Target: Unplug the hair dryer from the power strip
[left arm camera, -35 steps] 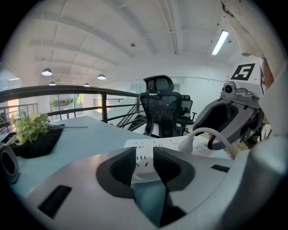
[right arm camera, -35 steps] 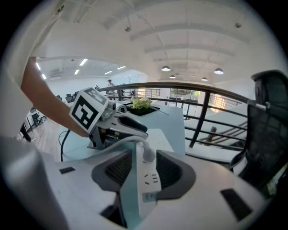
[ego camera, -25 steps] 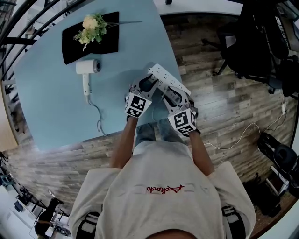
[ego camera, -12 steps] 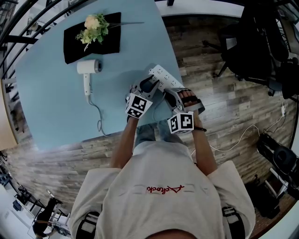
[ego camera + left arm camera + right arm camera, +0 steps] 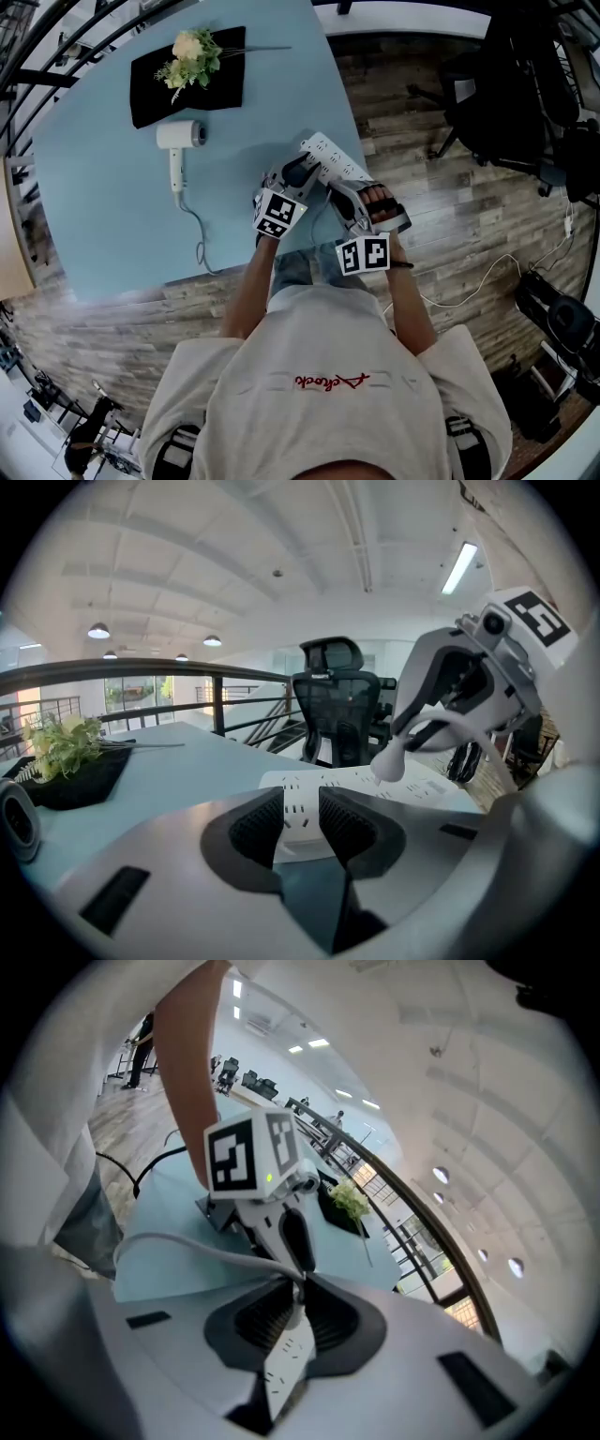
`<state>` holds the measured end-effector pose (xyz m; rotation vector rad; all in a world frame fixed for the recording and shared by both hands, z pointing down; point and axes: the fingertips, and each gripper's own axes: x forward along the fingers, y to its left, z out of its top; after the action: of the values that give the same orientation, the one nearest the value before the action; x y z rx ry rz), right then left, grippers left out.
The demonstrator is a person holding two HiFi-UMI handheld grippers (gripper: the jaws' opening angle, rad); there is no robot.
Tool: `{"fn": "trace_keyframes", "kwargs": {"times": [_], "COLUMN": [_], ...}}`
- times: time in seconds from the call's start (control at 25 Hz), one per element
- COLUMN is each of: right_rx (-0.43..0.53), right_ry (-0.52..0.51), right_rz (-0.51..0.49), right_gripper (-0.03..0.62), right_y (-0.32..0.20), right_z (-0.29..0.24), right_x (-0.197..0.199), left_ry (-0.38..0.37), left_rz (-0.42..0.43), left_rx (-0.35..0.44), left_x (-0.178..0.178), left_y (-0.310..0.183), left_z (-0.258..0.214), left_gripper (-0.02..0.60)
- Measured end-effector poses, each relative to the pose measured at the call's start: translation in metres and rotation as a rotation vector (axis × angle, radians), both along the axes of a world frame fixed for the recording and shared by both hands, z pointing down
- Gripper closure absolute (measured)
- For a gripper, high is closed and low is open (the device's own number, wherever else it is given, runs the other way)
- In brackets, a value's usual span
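Well to the left of the long white plastic power strip (image 5: 339, 161), on the pale blue table (image 5: 103, 216), lies the white plastic hair dryer (image 5: 178, 142). Its thin white cord (image 5: 195, 230) curls away, also left of the strip. At the strip's near end my left gripper (image 5: 301, 819) keeps its jaws a narrow gap apart. They hold nothing, and the strip shows just beyond the tips. Over the strip, my right gripper (image 5: 298, 1305) has just been closing, and its jaws clamp the small white plug (image 5: 389, 761) at its back, where the cord leaves it. The plug seems not yet out of the strip. I judge the plug light but tight in its socket, with smooth plastic that may slip. It is better to hold its hard body than the soft cord, and the light strip will lift unless it is pressed down.
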<state>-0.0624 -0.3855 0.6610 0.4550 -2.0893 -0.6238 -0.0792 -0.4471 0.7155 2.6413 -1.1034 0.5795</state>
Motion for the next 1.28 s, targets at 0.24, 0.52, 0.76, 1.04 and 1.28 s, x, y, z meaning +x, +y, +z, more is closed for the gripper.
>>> {"fn": "trace_keyframes", "kwargs": {"times": [0.24,0.52,0.76,1.04,1.28], "right_rx": [0.019,0.045,0.069,0.04,-0.177], "right_ry": [-0.026,-0.045,-0.058,-0.25,-0.725], "right_rz": [0.023,0.027,0.024,0.128,0.396], "right_gripper": [0.542,0.542,0.542,0.542,0.542], "right_y": [0.003,0.006,0.021,0.031,0.025], "right_z": [-0.015,-0.028,-0.041,-0.075,-0.12], "right_x": [0.003,0.011,0.02,0.039,0.073], "left_ry": [0.003,0.015,0.03,0.055,0.086], "left_rz": [0.001,-0.029,-0.079,-0.142,-0.214], "left_rx": [-0.002,0.039,0.103,0.147,0.228], "left_x": [-0.001,-0.001,0.003,0.003,-0.006], "left_y": [0.0,0.004,0.019,0.041,0.057], "left_z": [0.0,-0.02,-0.056,-0.091,-0.139], "left_gripper": [0.48,0.499,0.572,0.572,0.572]}}
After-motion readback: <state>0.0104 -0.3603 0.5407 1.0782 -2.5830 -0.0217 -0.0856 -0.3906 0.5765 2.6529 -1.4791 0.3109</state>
